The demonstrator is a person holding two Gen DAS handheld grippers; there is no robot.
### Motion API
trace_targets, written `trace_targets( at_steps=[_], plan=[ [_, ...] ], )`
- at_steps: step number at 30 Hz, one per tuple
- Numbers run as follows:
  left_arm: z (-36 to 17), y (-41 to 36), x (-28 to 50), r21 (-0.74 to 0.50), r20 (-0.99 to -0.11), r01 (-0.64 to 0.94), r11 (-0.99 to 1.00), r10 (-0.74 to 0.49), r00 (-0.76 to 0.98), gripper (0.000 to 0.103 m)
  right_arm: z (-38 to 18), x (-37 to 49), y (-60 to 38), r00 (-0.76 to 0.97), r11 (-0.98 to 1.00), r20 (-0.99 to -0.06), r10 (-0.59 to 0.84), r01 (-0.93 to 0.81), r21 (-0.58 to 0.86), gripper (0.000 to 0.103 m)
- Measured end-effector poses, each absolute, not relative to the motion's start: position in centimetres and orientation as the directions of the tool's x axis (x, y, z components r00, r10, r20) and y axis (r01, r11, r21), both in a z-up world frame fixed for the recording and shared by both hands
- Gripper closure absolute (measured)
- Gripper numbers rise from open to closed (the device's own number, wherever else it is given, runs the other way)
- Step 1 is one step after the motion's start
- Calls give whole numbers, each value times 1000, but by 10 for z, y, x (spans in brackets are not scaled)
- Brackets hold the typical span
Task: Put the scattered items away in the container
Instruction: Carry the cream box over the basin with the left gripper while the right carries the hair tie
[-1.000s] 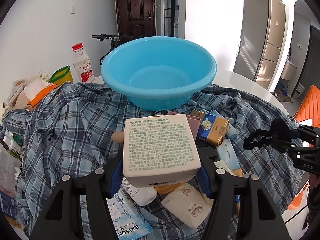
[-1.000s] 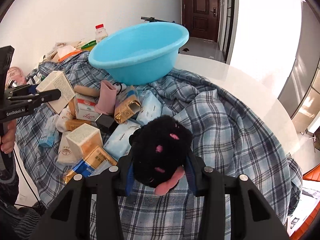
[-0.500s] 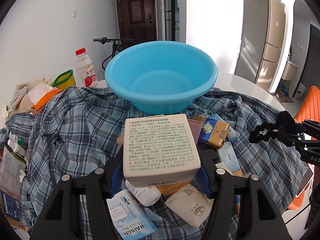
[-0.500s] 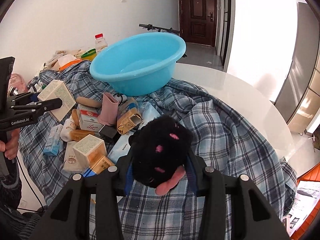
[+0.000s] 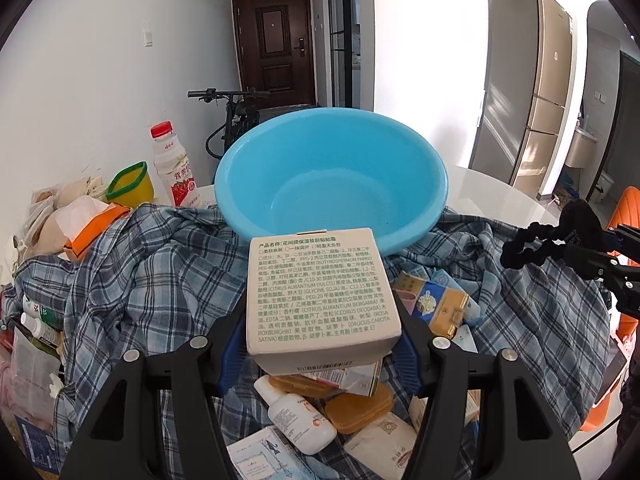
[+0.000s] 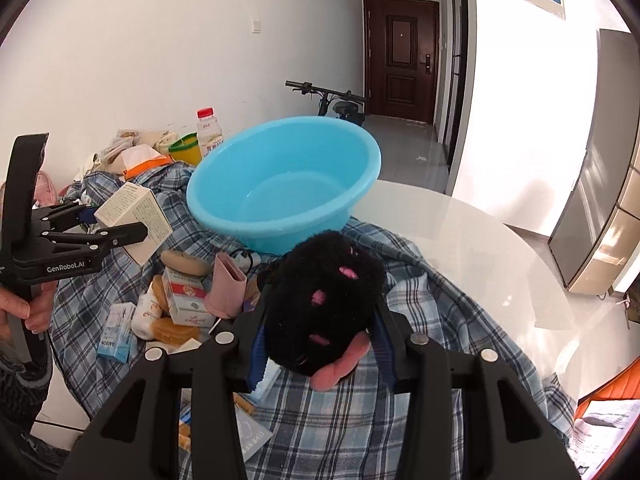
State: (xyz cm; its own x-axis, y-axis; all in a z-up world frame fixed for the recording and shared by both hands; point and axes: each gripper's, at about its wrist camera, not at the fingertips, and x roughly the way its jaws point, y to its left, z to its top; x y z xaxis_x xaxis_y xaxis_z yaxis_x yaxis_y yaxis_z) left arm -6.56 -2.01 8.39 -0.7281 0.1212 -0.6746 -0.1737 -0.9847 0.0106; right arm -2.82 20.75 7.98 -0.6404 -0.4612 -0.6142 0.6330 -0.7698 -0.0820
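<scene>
Left wrist view first: my left hand-held gripper (image 5: 324, 344) is clamped partway closed on the cream box (image 5: 320, 288) by its two side faces, printed panel up, so it rides flat and shouldn't twist out. It sits just in front of the blue basin (image 5: 332, 176), clear of the pile of cartons and bottles on the plaid cloth (image 5: 132, 280) below it. The basin looks empty, so I'd guess these are the first two items going in.

Over in the right wrist view, my right hand-held gripper (image 6: 320, 336) is squeezed nearly shut on the black plush toy (image 6: 324, 300); soft stuff needs a tight pinch. It's held up in front of the basin, to the right of the box, above the cloth-covered surface (image 6: 460, 240).
</scene>
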Motion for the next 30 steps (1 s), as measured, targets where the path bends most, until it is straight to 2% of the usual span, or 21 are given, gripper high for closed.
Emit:
trace_targets(
  at_steps=[9, 15, 30],
  plan=[
    [103, -15, -100, 30, -650, -181, -983, 119, -751, 39, 105, -59, 181, -649, -766, -578, -494, 639, -63, 60],
    [109, -11, -126, 33, -646, -180, -983, 117, -755, 39, 103, -82, 159, -631, -757, -597, -494, 650, -61, 60],
    [78, 10, -194, 8, -713, -225, -974, 152, -684, 39, 86, -130, 120, -582, -725, -647, -492, 685, -65, 60]
  ],
)
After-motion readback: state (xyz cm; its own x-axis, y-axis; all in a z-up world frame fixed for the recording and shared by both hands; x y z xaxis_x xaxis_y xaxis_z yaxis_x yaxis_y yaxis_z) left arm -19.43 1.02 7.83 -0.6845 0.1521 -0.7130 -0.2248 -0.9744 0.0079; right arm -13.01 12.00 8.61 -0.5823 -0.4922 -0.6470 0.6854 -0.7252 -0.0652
